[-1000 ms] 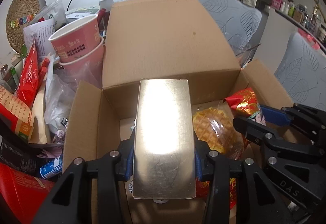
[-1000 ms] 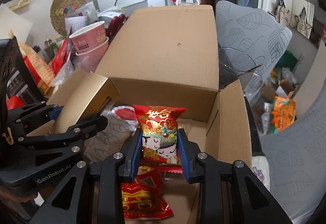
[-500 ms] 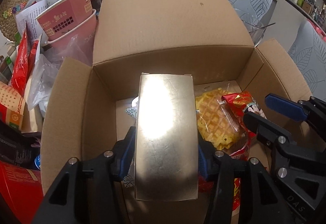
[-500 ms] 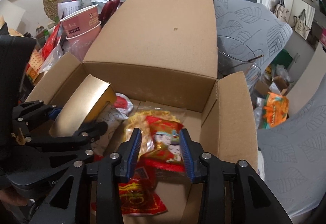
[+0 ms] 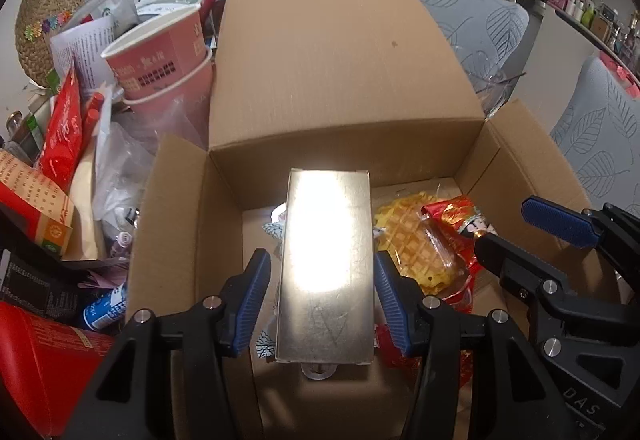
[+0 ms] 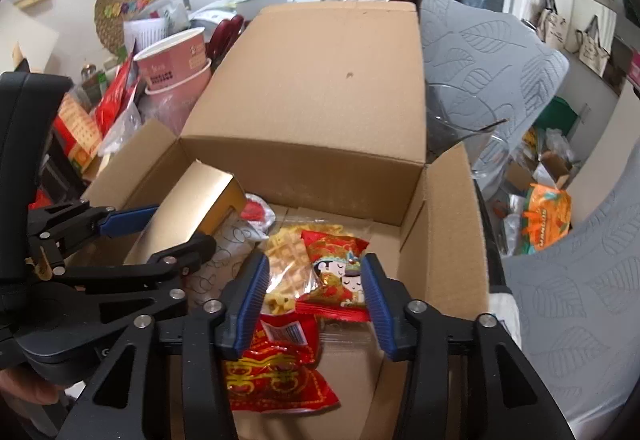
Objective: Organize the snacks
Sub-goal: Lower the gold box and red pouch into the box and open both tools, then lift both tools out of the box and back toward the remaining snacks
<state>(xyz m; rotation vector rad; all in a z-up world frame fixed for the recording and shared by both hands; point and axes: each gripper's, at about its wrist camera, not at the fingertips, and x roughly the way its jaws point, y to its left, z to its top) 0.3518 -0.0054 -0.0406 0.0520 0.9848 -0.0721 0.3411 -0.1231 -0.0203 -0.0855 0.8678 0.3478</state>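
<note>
An open cardboard box (image 5: 344, 80) (image 6: 320, 96) holds the snacks. A gold foil box (image 5: 328, 260) (image 6: 192, 212) lies inside it on other packets, between the spread fingers of my open left gripper (image 5: 322, 292), with gaps on both sides. My right gripper (image 6: 314, 296) is open above a red cartoon-couple packet (image 6: 340, 276) (image 5: 460, 224), which lies on a wrapped waffle (image 6: 288, 260) (image 5: 416, 244). A second red packet (image 6: 276, 376) lies nearer the front.
Stacked pink paper cups (image 5: 160, 56) (image 6: 176, 64), red bags (image 5: 64, 128) and papers crowd the box's left side. A grey leaf-pattern chair (image 6: 488, 52) (image 5: 472, 12) and a clear glass bowl (image 6: 456, 120) stand on the right. An orange bag (image 6: 548, 216) lies beyond.
Both grippers opened. The left let go of the gold box inside the cardboard box; the right released the red cartoon packet onto the waffle and drew back a little.
</note>
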